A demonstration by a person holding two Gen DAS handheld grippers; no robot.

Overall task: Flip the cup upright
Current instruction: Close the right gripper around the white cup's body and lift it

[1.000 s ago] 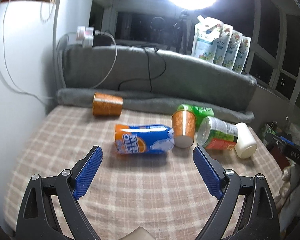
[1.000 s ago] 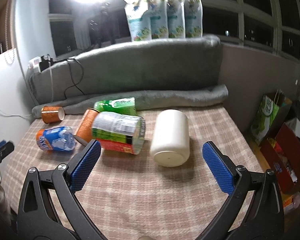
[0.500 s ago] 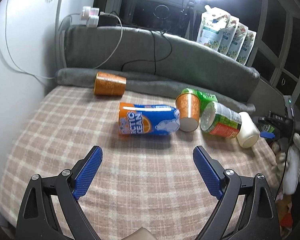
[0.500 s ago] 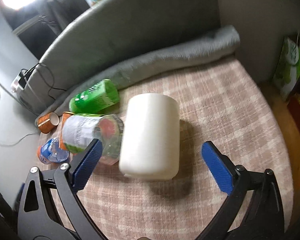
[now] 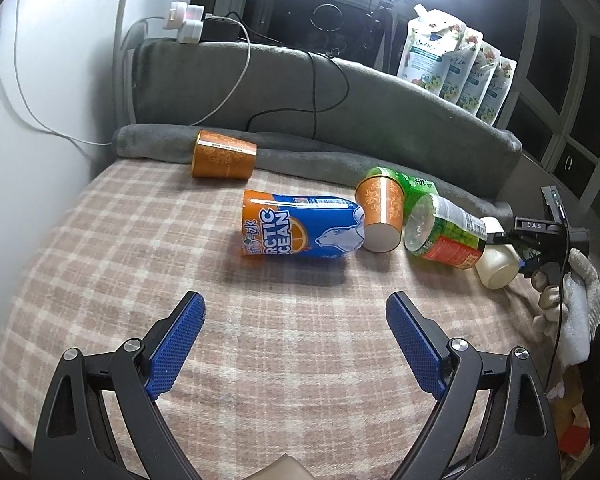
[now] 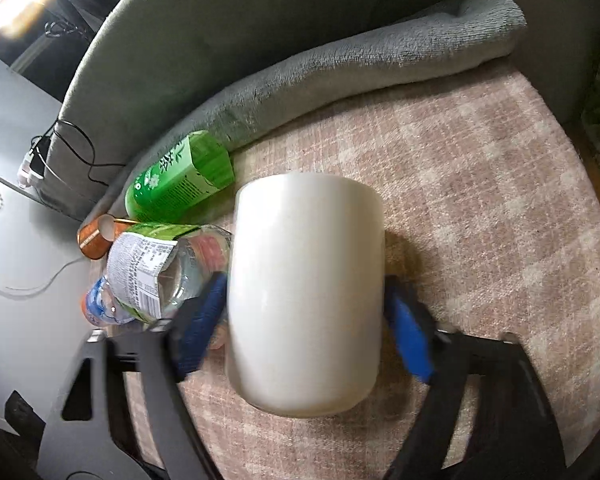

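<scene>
A white cup (image 6: 306, 292) lies on its side on the checked cloth (image 6: 480, 208), base toward the camera. My right gripper (image 6: 306, 320) straddles it, one blue pad at each side of its body, closing on it; the pads are blurred. In the left wrist view the same cup (image 5: 498, 266) lies at the far right with the right gripper (image 5: 536, 240) over it. My left gripper (image 5: 296, 342) is open and empty, low over the cloth's front, well short of the blue Arctic Ocean cup (image 5: 300, 230).
Two orange cups (image 5: 224, 155) (image 5: 380, 216), a green cup (image 5: 414, 186) and a clear labelled bottle (image 5: 444, 236) lie on their sides. A grey rolled blanket (image 5: 300, 152) and padded backrest bound the far edge. Refill pouches (image 5: 456, 76) stand behind.
My right gripper has dropped down over the white cup and its pads have narrowed to the cup's sides. The left gripper has risen and pulled back slightly, still open.
</scene>
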